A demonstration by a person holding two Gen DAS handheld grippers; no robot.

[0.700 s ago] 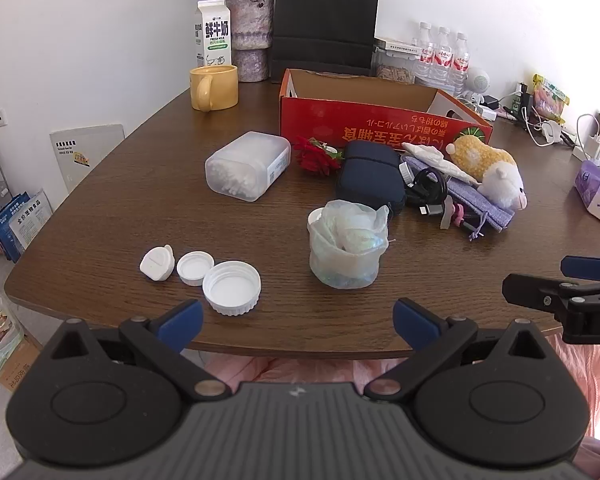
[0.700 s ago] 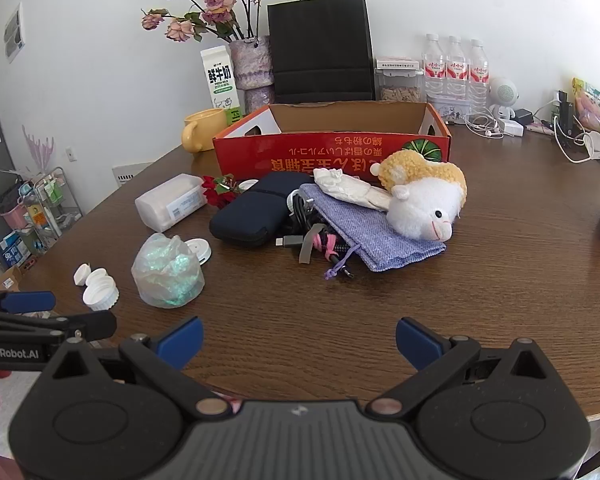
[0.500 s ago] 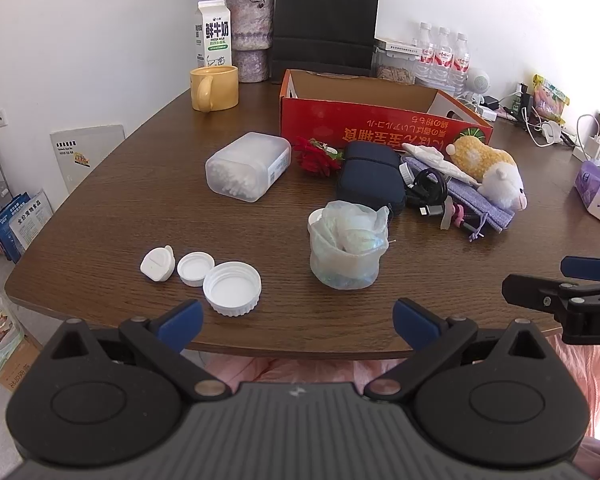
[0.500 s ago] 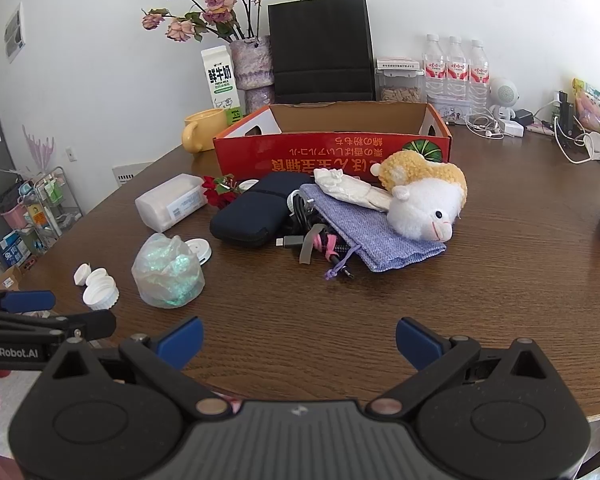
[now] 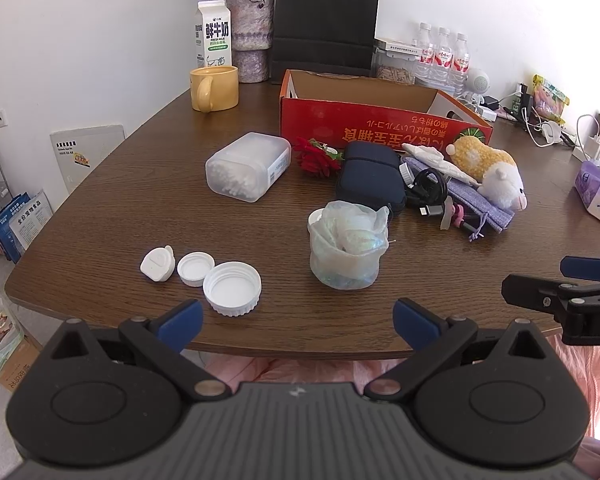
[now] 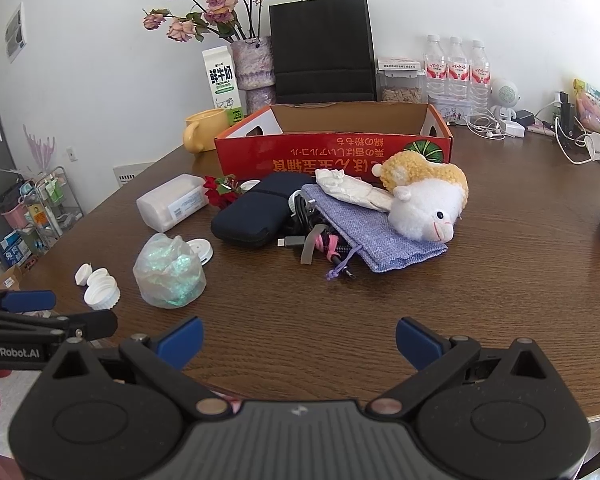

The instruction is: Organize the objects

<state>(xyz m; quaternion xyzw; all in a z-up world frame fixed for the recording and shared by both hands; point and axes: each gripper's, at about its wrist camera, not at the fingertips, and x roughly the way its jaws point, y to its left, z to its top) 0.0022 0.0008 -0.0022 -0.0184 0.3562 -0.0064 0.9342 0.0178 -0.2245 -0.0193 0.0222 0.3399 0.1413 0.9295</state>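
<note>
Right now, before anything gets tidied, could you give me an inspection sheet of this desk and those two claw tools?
Surface: brown wooden table, no spills seen.
Job's things: red cardboard box looks empty inside; in front of it lie a plush sheep, a purple pouch, a dark case, a cotton-swab box, a crumpled plastic bag and three white caps.
Clutter: yellow mug, milk carton, flower vase, black paper bag, water bottles.
Grippers: left gripper and right gripper both open, holding nothing.
Cables: black cable beside the case; white chargers at the far edge.
Surroundings: white wall, floor shelf.
</note>
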